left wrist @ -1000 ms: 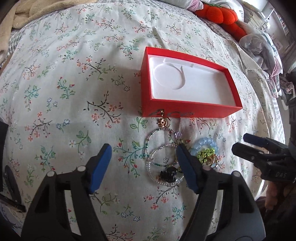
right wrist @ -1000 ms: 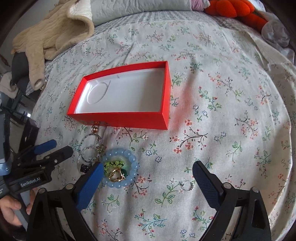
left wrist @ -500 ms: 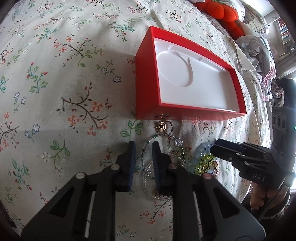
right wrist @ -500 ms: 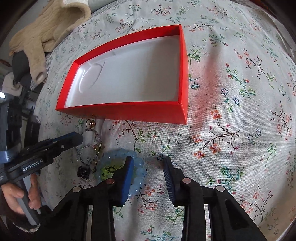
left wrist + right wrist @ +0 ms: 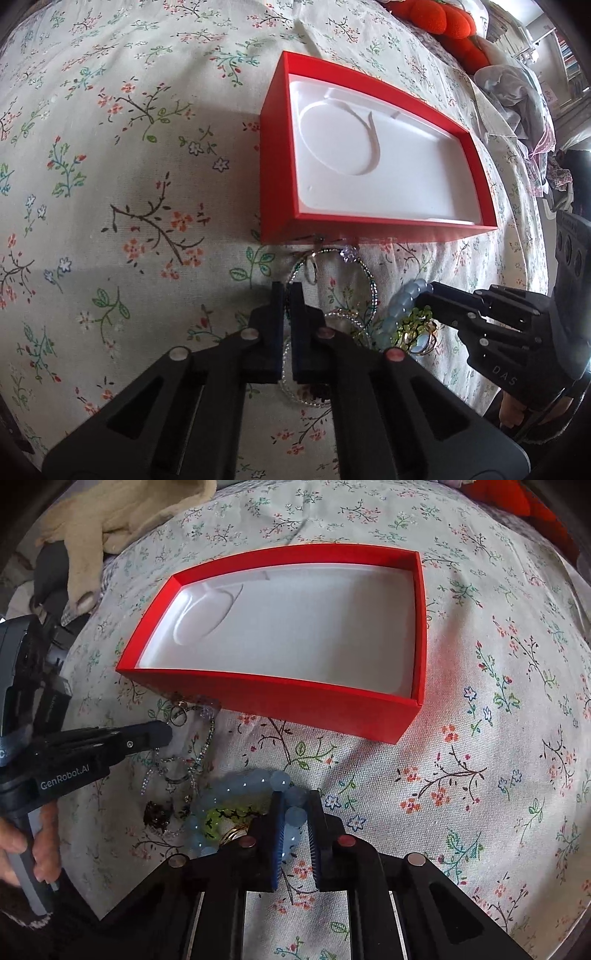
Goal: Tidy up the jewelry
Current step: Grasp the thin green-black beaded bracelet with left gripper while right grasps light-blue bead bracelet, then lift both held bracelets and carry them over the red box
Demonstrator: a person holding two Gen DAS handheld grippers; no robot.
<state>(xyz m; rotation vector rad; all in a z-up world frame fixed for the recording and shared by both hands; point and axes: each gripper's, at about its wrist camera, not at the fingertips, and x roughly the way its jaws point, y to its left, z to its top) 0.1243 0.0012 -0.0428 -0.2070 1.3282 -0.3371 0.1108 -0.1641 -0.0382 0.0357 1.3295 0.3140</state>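
Observation:
An open red box [image 5: 369, 221] [image 5: 295, 698] with a white lining lies on the floral bedspread. A tangle of jewelry lies in front of it. My left gripper [image 5: 286, 290] [image 5: 166, 733] is shut at the left edge of a thin green-beaded bracelet [image 5: 365, 273] [image 5: 208, 734], whose strand runs in between its tips. My right gripper [image 5: 295, 812] [image 5: 430, 290] has its jaws closing on a pale blue bead bracelet [image 5: 251, 779] [image 5: 397, 314]; beads fill the gap between the pads and that side is tipped up. Inside the blue ring are yellow-green beads [image 5: 221, 816] and a gold piece.
A clear-bead bracelet [image 5: 343, 314], a small ring [image 5: 179, 716] and a dark charm [image 5: 155, 812] lie in the same tangle. Orange plush [image 5: 443, 22] and piled clothes [image 5: 517, 92] sit at the far right, a beige garment [image 5: 110, 524] at the far left.
Both grippers came down onto the jewelry and went from wide open to closed. The blue bracelet's gripped side now tips up off the bedspread.

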